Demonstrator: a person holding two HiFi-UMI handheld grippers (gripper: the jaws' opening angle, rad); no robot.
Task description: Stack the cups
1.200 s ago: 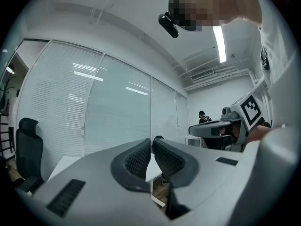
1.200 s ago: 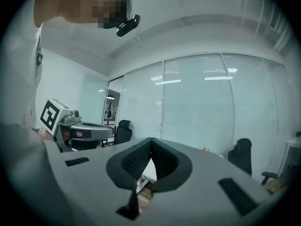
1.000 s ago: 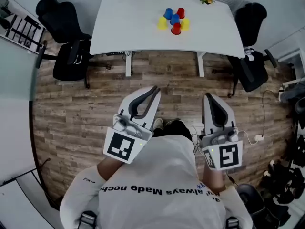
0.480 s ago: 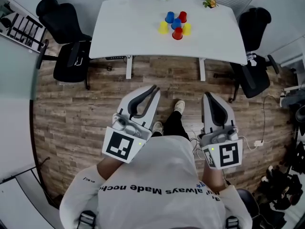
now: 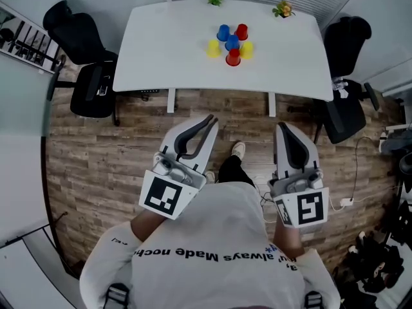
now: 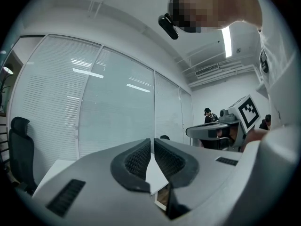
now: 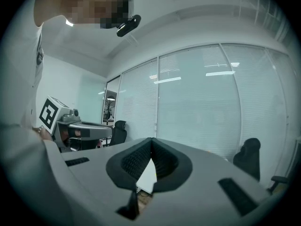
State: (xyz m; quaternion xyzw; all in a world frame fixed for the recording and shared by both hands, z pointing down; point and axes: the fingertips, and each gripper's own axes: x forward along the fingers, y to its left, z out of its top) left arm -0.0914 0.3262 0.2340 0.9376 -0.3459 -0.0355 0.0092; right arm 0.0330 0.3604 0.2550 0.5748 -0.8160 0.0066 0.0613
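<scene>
Cups (image 5: 232, 42) clustered (six) on table (image 5: 161, 50).

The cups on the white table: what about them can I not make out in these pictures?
- Head view: cups too small to tell upright from upside down.
- Left gripper view: cups hidden behind the shut left tongs.
- Right gripper view: hidden behind the shut right tongs.

Left hand-held gripper (image 5: 207, 122) and right hand-held gripper (image 5: 281, 131) — both closed, empty, level.

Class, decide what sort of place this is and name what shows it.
Probably an office or meeting room: a white table, black swivel chairs beside it, and glass partition walls with blinds.
</scene>
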